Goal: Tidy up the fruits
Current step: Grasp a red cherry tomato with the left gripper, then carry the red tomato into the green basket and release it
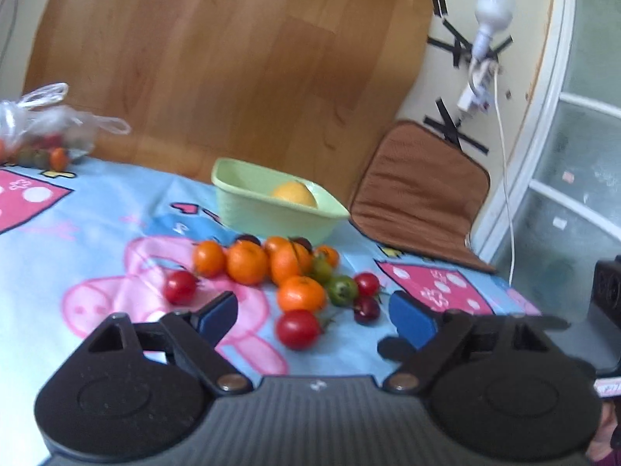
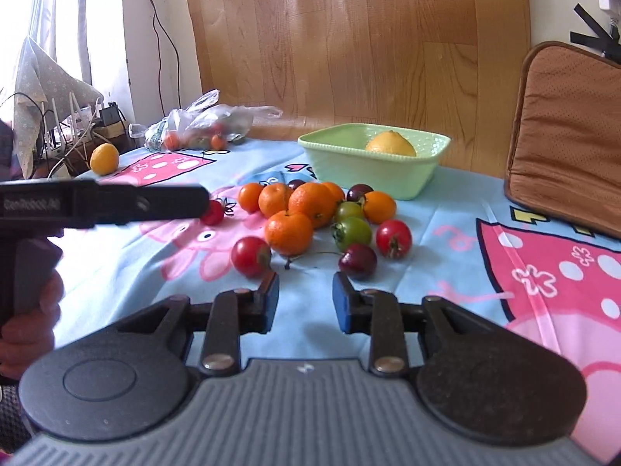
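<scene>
A heap of small oranges, red tomatoes, green tomatoes and dark cherries lies on the cartoon tablecloth. Behind it stands a light green basket holding one yellow lemon. My left gripper is open and empty, just in front of the nearest red tomato. My right gripper is open and empty, just short of the heap. The left gripper also shows as a dark bar at the left of the right wrist view.
A clear plastic bag with more small fruit lies at the table's far left. A loose lemon sits near the far left edge. A brown cushion leans at the right. A wooden board stands behind the table.
</scene>
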Demonstrator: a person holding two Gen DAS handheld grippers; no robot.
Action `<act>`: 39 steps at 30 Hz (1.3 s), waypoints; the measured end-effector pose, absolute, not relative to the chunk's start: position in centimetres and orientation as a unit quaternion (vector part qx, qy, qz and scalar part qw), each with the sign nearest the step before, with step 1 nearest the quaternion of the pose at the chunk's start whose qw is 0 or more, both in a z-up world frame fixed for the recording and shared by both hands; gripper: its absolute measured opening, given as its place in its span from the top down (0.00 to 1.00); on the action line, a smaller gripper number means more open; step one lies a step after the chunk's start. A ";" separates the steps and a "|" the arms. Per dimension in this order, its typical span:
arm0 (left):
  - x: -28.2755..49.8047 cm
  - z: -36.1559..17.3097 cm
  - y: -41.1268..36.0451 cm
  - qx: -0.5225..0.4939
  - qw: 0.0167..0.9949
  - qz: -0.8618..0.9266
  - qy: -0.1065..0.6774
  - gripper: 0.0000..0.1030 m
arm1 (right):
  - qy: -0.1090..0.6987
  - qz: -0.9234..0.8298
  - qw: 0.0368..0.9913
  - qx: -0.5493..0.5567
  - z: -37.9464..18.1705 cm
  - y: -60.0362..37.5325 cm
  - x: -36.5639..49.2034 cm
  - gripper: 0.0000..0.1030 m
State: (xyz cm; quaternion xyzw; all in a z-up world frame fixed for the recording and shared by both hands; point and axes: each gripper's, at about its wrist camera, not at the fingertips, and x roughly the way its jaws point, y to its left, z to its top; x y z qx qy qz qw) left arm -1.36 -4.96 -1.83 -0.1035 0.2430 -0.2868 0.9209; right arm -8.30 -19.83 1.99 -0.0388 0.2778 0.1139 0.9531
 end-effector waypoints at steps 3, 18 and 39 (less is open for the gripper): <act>-0.9 -2.0 -6.9 -0.082 0.918 -0.289 0.258 0.28 | 0.277 0.096 0.955 -0.043 2.3 -20.9 -7.0 0.67; 0.6 -3.3 -7.4 -0.094 0.910 -0.255 0.314 0.61 | 0.313 0.122 0.942 -0.022 0.8 -21.2 -5.1 0.72; 17.5 2.6 -10.1 -0.084 0.932 -0.228 0.270 0.60 | 0.238 0.060 0.969 -0.004 3.2 -22.5 8.2 0.72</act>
